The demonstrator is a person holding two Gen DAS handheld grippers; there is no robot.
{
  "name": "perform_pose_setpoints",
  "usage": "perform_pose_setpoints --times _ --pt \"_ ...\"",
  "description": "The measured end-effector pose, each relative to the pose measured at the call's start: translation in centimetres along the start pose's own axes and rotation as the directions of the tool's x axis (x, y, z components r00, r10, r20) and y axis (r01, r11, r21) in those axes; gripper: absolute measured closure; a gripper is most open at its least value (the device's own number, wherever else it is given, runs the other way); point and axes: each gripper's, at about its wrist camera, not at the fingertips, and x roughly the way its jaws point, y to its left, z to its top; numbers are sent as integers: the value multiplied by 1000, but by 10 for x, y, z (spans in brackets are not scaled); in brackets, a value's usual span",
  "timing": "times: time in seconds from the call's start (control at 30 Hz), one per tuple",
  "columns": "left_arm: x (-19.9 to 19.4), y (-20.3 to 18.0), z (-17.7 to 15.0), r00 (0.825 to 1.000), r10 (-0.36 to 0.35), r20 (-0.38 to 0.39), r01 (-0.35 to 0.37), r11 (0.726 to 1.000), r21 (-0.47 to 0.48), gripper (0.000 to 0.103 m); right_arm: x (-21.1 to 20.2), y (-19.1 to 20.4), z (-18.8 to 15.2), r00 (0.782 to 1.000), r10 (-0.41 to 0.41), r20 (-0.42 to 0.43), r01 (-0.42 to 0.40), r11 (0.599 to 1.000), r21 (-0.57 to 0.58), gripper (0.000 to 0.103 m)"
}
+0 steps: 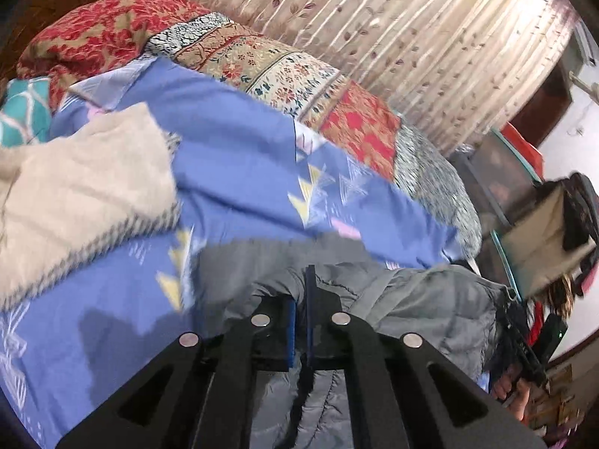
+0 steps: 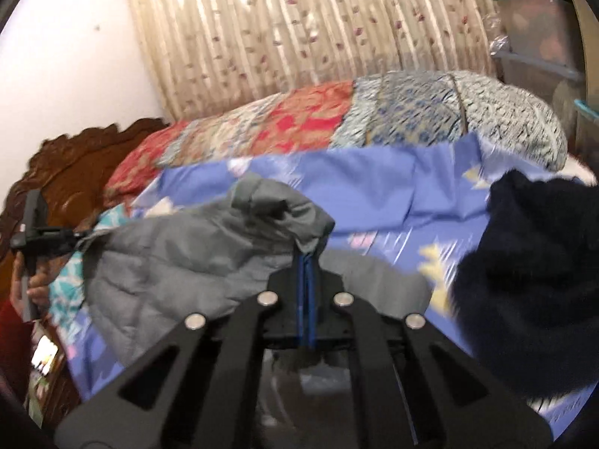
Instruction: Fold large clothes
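Pinching opposite edges of the grey jacket (image 2: 157,258), left gripper (image 1: 301,284) and right gripper (image 2: 307,262), jaws clamped on cloth, hold it at lower centre, probably stretching it for folding.

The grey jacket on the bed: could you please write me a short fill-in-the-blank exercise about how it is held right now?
1. Both grippers are shut on the ____ jacket.
2. The jacket hangs over a bedsheet whose main colour is ____.
3. In the right wrist view, the dark garment lies to the ____ of the right gripper.
4. Behind the bed hangs a ____ with a leaf print.

Missing words: grey; blue; right; curtain
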Motion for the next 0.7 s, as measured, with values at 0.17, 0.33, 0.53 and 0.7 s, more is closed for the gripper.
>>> perform_pose_setpoints --times 0.17,0.33,0.53,0.7 --pt "126 3 44 960 201 -197 -202 979 16 71 114 -37 22 980 -153 -125 163 983 81 101" --pt "209 33 43 871 350 -344 -343 936 81 71 221 -57 -12 902 -280 -329 307 951 34 101" --pt "202 50 74 931 198 -308 -212 977 -12 71 254 -94 -50 916 -240 -321 296 945 138 103" --pt "159 77 102 970 43 -237 -96 972 -216 71 255 -102 -52 928 -223 -297 277 949 154 103"
